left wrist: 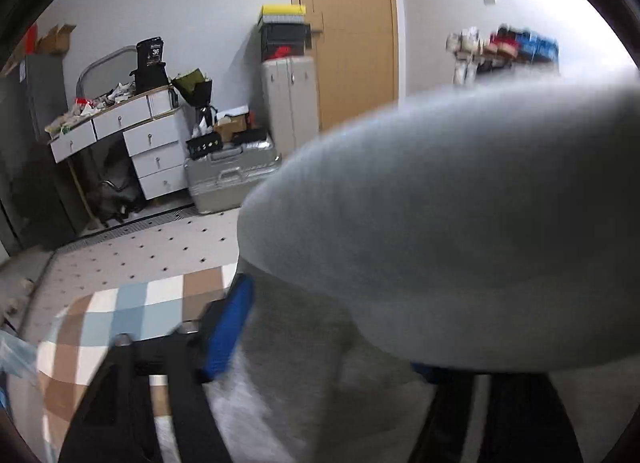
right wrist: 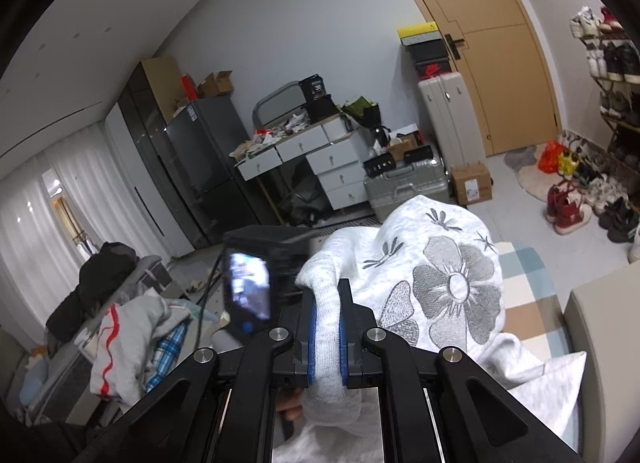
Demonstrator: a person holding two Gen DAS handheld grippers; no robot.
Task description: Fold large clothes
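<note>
A light grey garment with embroidered grey flowers (right wrist: 448, 279) hangs in the air between my grippers. My right gripper (right wrist: 327, 323) is shut on a ribbed edge of the garment (right wrist: 328, 347), which runs between its blue pads (right wrist: 312, 339). In the left wrist view the same grey garment (left wrist: 460, 223) bulges close to the lens and hides most of the right side. My left gripper (left wrist: 320, 347) has cloth between its fingers; one blue pad (left wrist: 228, 335) shows on the left and the other is hidden under the cloth. The left gripper's body with its screen (right wrist: 248, 291) appears left of the garment.
A checked rug (left wrist: 132, 315) lies on the dotted floor mat (left wrist: 160, 247). A cluttered white desk (right wrist: 304, 151), silver suitcases (right wrist: 404, 183), a door (right wrist: 492, 63) and a shoe rack (right wrist: 612, 83) stand at the back. A pile of clothes (right wrist: 132, 339) sits at left.
</note>
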